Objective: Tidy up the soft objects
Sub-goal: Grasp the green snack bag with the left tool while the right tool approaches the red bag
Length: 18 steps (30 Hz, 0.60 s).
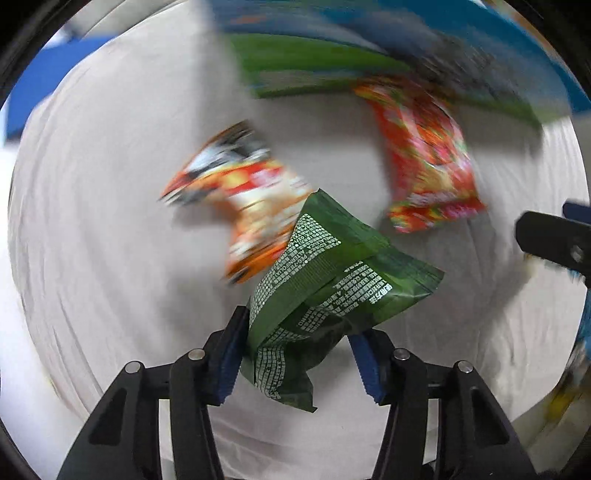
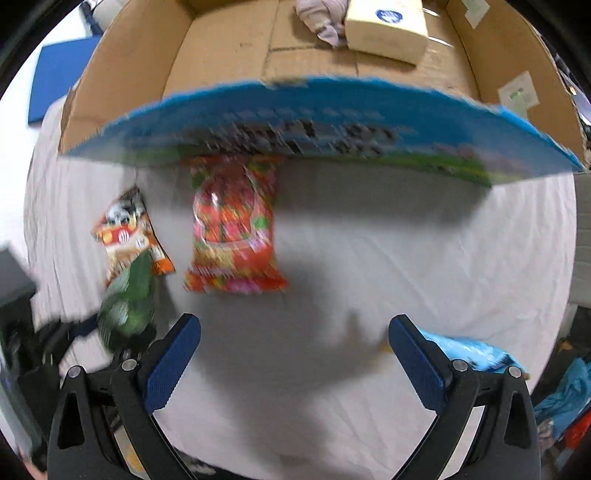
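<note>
My left gripper is shut on a dark green snack bag with white print and holds it above the white cloth; the bag also shows in the right wrist view. An orange-and-white snack bag and a red candy bag lie on the cloth. My right gripper is open and empty above the cloth; part of it shows in the left wrist view. A light blue bag lies by its right finger.
An open cardboard box with a blue-and-green front flap stands at the far side; it holds a cream box and a grey cloth. A blue pad lies far left. Clutter sits off the cloth's right edge.
</note>
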### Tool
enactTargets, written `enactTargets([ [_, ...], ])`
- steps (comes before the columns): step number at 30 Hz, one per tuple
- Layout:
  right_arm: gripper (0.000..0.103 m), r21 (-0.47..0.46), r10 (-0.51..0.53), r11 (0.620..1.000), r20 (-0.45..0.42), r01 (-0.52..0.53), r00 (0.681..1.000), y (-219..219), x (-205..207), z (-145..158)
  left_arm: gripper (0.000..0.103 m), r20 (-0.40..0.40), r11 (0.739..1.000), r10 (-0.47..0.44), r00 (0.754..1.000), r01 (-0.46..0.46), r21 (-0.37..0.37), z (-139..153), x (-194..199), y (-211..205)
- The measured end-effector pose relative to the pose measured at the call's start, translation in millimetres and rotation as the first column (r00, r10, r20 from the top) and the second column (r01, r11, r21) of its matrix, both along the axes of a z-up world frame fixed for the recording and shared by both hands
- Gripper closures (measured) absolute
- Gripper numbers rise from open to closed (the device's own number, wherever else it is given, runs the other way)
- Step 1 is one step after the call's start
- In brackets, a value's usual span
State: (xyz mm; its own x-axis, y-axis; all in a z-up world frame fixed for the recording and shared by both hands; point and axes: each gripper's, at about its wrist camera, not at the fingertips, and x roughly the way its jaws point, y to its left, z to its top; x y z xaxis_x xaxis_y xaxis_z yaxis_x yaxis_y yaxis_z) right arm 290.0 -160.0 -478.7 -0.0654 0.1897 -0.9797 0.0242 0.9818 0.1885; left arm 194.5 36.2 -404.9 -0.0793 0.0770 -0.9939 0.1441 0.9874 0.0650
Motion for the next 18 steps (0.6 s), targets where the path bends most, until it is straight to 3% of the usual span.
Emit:
enactTargets([
  [6, 0.005, 0.004, -0.095, 0.995, 0.022, 0.095, 0.995, 22.8, 24.7, -22.4, 0.052, -0.061, 0.967, 0.239, 0.969, -0.244, -0.076, -16.9, 3.1, 37.5],
  [13, 0.027, -0.070, -0.103, 0.992, 0.044, 0.105, 0.994, 50.2, 40.5, -46.9, 0.049, -0.090, 0.965, 0.243, 0.966, -0.250, -0.075, -44.2, 17.6, 36.1],
  [16, 0.049, -0.097, -0.068, 0.993, 0.037, 0.071, 0.997, 56.3, 41.5, -44.1, 0.048, -0.102, 0.966, 0.240, 0.965, -0.248, -0.077, -51.2, 17.1, 31.8],
  [18, 0.049, -0.101, -0.039, 0.994, -0.013, 0.038, 0.999, 64.4, 37.1, -46.6, 0.048, -0.107, 0.964, 0.243, 0.964, -0.252, -0.084, -55.6, 19.7, 36.8],
])
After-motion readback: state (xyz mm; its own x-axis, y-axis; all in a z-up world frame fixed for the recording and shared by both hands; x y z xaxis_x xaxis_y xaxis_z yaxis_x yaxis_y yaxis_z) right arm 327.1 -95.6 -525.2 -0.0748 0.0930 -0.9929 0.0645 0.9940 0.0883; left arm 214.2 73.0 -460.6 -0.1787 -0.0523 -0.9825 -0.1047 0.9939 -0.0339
